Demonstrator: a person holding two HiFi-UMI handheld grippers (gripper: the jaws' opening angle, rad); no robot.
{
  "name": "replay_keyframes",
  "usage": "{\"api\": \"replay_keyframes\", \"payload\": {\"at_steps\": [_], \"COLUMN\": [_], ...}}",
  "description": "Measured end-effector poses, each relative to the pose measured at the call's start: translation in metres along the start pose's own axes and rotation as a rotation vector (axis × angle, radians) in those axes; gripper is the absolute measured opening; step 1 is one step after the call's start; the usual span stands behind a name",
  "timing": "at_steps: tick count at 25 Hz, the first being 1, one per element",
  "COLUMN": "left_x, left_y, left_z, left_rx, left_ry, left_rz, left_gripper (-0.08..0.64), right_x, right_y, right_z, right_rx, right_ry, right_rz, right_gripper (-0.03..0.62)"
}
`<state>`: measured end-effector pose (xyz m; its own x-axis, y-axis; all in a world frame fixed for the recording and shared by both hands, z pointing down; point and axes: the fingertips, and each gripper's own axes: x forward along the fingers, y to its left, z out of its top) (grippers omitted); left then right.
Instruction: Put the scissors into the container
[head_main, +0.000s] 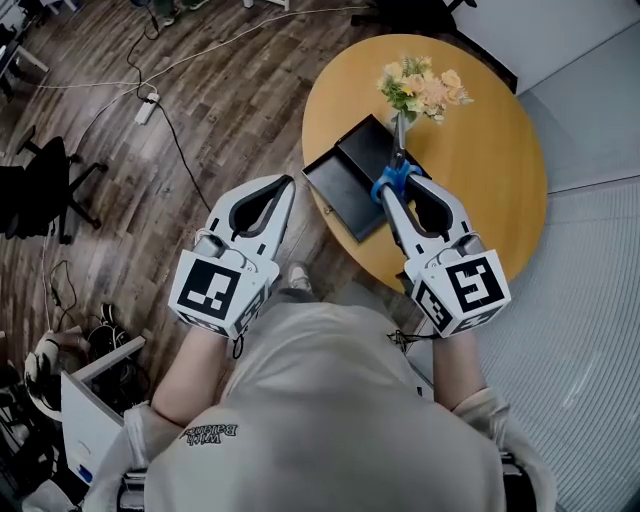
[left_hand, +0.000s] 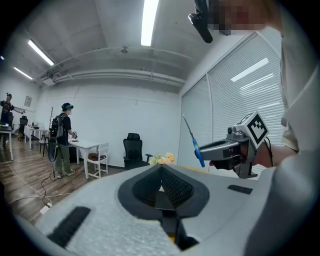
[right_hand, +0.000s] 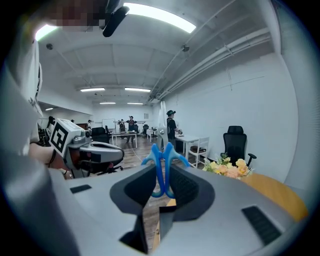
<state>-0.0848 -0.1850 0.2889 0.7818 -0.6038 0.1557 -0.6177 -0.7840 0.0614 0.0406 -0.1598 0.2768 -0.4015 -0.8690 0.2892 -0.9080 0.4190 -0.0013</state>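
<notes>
The scissors (head_main: 395, 172) have blue handles and their blades point up and away, toward the flowers. My right gripper (head_main: 393, 188) is shut on the blue handles (right_hand: 161, 167), holding the scissors above the black container (head_main: 345, 200) on the round wooden table (head_main: 480, 180). The container is a shallow, open black tray near the table's left edge. In the left gripper view the scissors (left_hand: 197, 146) stick up from the right gripper (left_hand: 232, 150). My left gripper (head_main: 283, 186) hangs to the left over the floor, jaws shut with nothing between them.
A bunch of pale flowers (head_main: 424, 88) stands on the table just beyond the container. Cables and a power strip (head_main: 147, 106) lie on the wooden floor, and a black office chair (head_main: 45, 190) is at far left. People stand (left_hand: 61, 140) by white desks in the background.
</notes>
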Motion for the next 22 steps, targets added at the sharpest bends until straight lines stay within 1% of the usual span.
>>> {"api": "replay_keyframes", "payload": {"at_steps": [4, 9, 13, 18, 22], "left_x": [0.006, 0.016, 0.02, 0.028, 0.039], "left_y": [0.01, 0.019, 0.02, 0.018, 0.018], "left_z": [-0.012, -0.03, -0.038, -0.052, -0.072], "left_rx": [-0.025, -0.048, -0.084, -0.106, -0.118], "left_ry": [0.02, 0.058, 0.088, 0.117, 0.156], "left_rz": [0.002, 0.011, 0.022, 0.046, 0.078], "left_gripper": [0.021, 0.021, 0.021, 0.021, 0.021], "right_x": [0.014, 0.033, 0.039, 0.047, 0.055], "right_y": [-0.003, -0.005, -0.009, -0.016, -0.021], "right_z": [-0.009, -0.019, -0.031, -0.052, -0.074], "right_rx": [0.038, 0.037, 0.049, 0.057, 0.05], "right_ry": [0.027, 0.062, 0.106, 0.165, 0.218], "right_rz": [0.008, 0.036, 0.054, 0.102, 0.135], "right_gripper": [0.094, 0.094, 0.094, 0.094, 0.094]}}
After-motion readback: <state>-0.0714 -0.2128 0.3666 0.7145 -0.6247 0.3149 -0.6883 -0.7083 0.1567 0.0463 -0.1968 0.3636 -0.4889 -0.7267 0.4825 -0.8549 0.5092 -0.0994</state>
